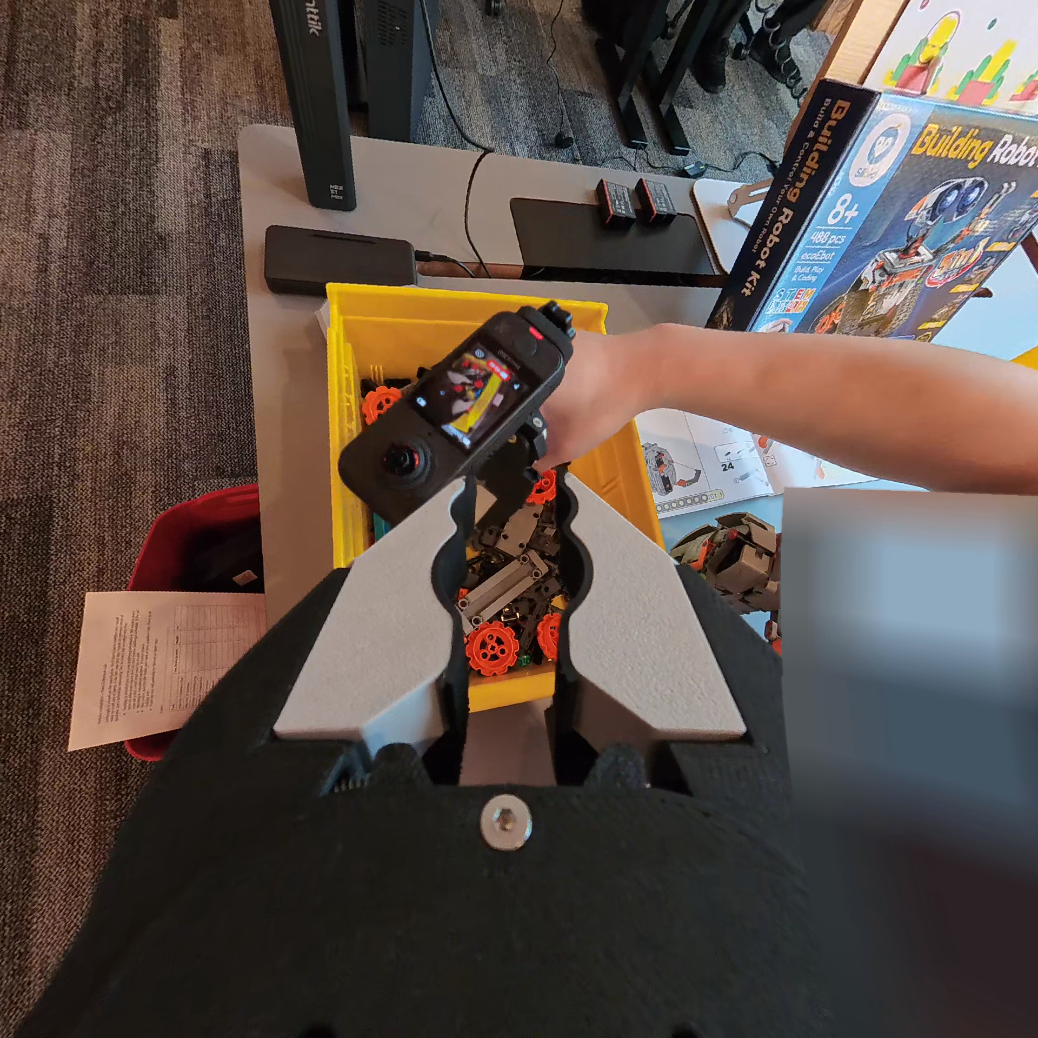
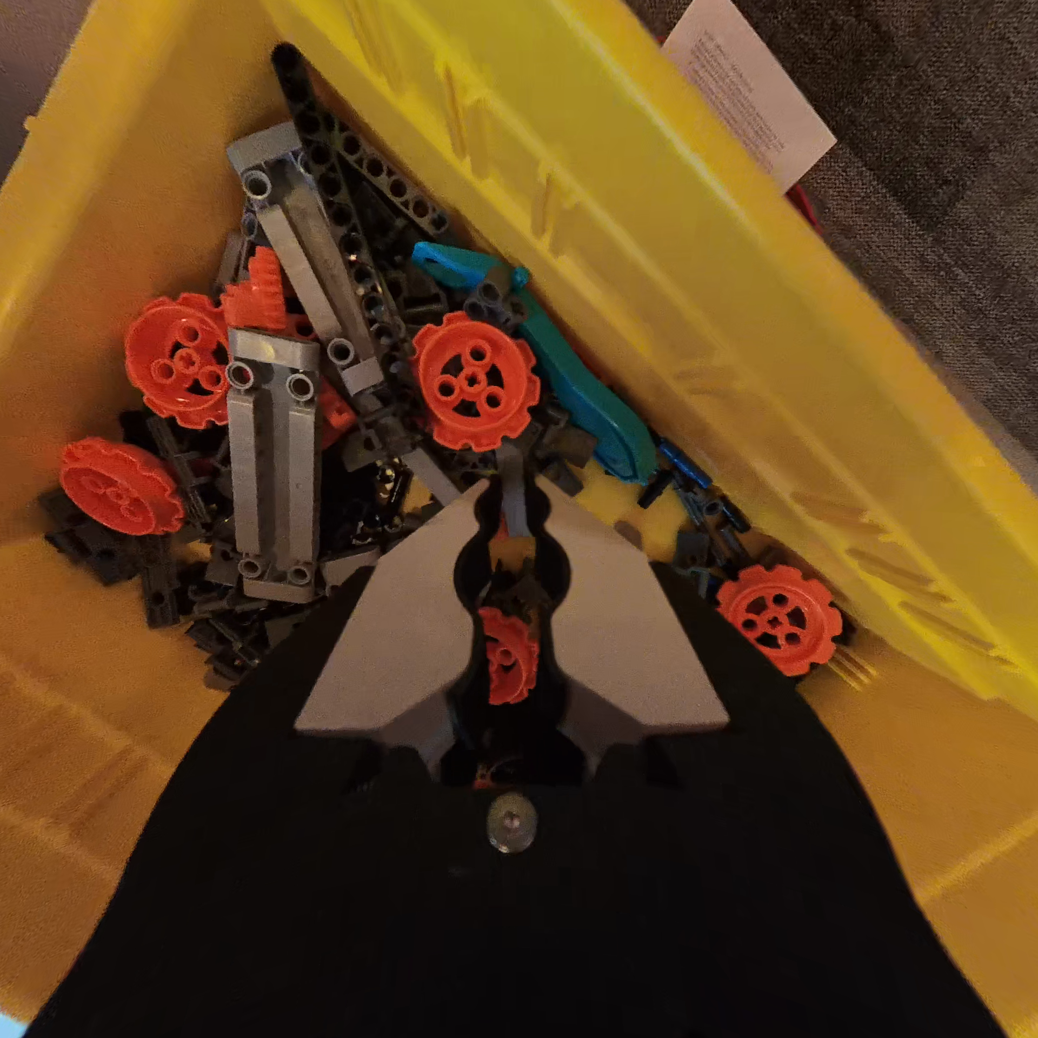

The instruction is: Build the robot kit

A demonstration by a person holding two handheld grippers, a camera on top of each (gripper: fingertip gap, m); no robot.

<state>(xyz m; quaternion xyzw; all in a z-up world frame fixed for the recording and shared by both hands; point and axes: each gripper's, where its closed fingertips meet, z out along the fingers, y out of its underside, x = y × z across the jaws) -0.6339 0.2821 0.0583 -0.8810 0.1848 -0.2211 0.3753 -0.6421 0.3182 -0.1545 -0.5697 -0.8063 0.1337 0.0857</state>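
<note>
A yellow bin (image 1: 466,297) holds several loose building-kit parts: orange toothed wheels (image 1: 492,646), grey panels and black beams. My left gripper (image 1: 515,487) is open and empty, hovering above the bin's near end. A person's hand (image 1: 590,404) holds my right gripper down inside the bin. Only its black camera (image 1: 455,404) shows in the left wrist view. In the right wrist view my right gripper (image 2: 512,491) is low among the parts by the bin wall (image 2: 618,224). Its jaws are narrowed on a thin grey piece (image 2: 514,508), just below an orange wheel (image 2: 474,382).
A grey panel (image 2: 272,449) and a teal piece (image 2: 584,393) lie in the bin. On the table are a kit box (image 1: 898,224), an instruction sheet (image 1: 702,460), a part-built model (image 1: 730,561) and black devices (image 1: 337,258). A red bin (image 1: 196,550) and a paper (image 1: 157,663) sit left.
</note>
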